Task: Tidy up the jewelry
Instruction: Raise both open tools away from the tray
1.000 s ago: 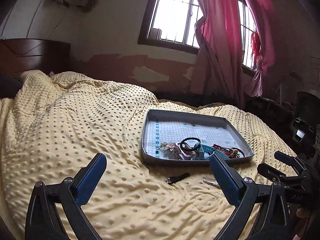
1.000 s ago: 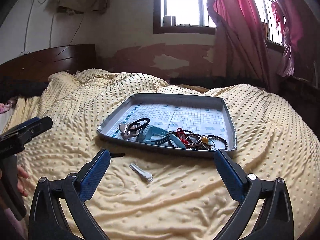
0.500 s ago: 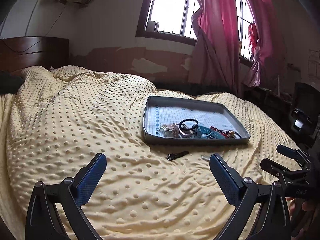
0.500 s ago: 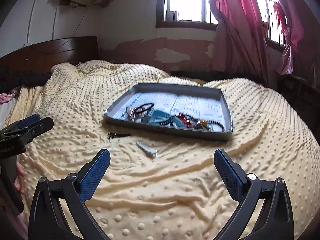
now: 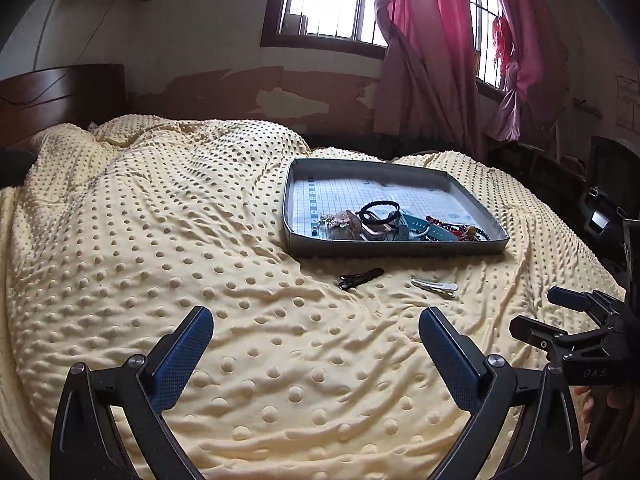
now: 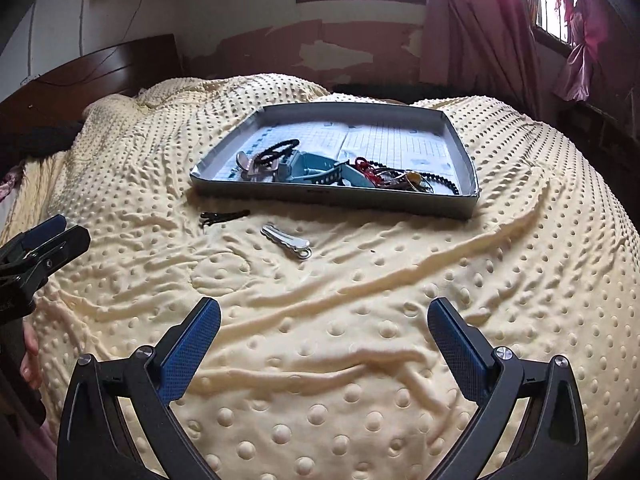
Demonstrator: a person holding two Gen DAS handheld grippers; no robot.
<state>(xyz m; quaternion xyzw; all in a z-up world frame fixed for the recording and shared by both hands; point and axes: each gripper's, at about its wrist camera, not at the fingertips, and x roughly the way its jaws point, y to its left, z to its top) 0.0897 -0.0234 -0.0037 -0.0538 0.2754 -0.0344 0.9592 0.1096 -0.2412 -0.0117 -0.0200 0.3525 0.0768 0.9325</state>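
Scene: bed with bumpy yellow blanket [image 5: 168,240]; shallow grey tray [image 5: 396,249] on it, far centre-right in the left wrist view.
Tray contents: tangled heap along the near wall, with black hair tie [image 5: 379,212], teal strap [image 6: 316,165], dark bead string [image 6: 442,179], red cord; far half of the tray bare.
Loose pieces: black hair clip [image 5: 359,278] and silver hair clip [image 5: 435,287], side by side on the blanket just in front of the tray's near wall, black one to the left.
Handling, judged: both clips light, thin, stiff, smooth metal; likely to slide or sink into the soft blanket under pressure. Best held across the narrow middle of the shaft, fingers pressed slightly into the blanket on either side.
Left hand-held gripper [image 5: 316,344]: spread wide, nothing between the fingers; hovering above the blanket, black clip ahead and slightly right of centre, well apart.
Right hand-held gripper [image 6: 324,336]: likewise wide apart and empty; silver clip [image 6: 286,240] ahead, a little left of centre, black clip [image 6: 224,216] further left and beyond.
Task state, judged: two clips not yet in the tray; heap not yet sorted.
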